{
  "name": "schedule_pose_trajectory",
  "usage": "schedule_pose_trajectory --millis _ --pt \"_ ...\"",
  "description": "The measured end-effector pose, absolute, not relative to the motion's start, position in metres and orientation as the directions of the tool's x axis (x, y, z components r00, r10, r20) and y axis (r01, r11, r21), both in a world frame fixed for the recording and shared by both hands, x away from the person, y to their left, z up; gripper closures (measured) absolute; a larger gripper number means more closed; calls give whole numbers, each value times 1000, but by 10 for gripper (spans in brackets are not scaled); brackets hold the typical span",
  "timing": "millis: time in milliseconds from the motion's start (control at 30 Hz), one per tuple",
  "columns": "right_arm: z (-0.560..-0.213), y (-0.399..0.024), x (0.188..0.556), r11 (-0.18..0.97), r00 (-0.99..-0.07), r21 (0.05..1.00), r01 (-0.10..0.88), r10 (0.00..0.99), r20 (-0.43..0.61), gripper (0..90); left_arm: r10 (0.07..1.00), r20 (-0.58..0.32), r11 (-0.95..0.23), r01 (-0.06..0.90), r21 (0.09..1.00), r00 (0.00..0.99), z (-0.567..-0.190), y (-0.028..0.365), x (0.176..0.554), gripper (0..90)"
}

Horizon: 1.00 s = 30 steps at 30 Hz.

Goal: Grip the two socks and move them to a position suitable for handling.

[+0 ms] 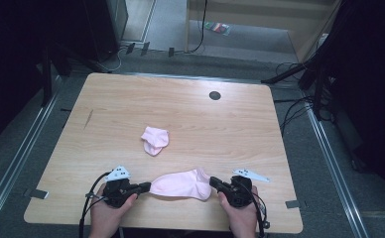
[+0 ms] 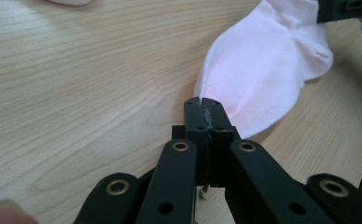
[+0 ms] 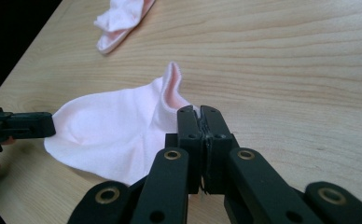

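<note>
Now both claws, left claw (image 1: 145, 187) and right claw (image 1: 214, 182), pinch the pink sock (image 1: 180, 184).

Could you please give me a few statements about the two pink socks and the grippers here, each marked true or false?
1. Both grippers grip the same pink sock. True: the left gripper pinches its one end, the right gripper the other.
2. The second sock lies crumpled farther up the table, touched by neither gripper. True.
3. The left gripper's jaws stand wide open. False: they are closed on the sock's edge.
4. The held sock is blue. False: it is pale pink.
5. The table is white plastic. False: it has a light wood grain.
</note>
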State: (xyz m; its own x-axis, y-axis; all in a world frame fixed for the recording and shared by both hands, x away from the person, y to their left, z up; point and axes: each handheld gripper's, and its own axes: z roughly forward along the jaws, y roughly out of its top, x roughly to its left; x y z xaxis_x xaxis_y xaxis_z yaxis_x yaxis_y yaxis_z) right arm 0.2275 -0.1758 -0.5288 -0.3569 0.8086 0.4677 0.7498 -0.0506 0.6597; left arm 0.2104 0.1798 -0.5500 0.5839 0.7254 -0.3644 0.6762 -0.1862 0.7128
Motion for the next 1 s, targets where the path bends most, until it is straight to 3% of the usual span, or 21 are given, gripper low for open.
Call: schedule_pose_trajectory --millis 233,300,333,567,800,900,1000 --pt "-536 -168 231 5 -397 660 751 802 447 865 721 -376 -177 680 711 581 -553 179 210 900" --pt "-537 -167 231 18 -399 668 744 814 423 751 724 -376 -163 673 721 579 -555 179 209 848" --pt "-538 -167 231 13 -400 677 736 815 419 680 725 -374 -157 668 727 578 -555 180 209 761" --pt "-533 -171 232 -3 -415 740 673 826 381 495 758 -319 -114 597 794 569 -551 185 209 506" --pt "-526 -174 226 22 -450 825 565 847 285 249 796 -284 -78 556 828 535 -543 196 224 393" --pt "-523 -174 226 49 -427 804 593 865 262 120 813 -295 -52 567 822 501 -541 200 238 381" --pt "-520 -178 225 69 -441 809 583 864 244 125 826 -280 -60 569 820 490 -538 200 259 373"
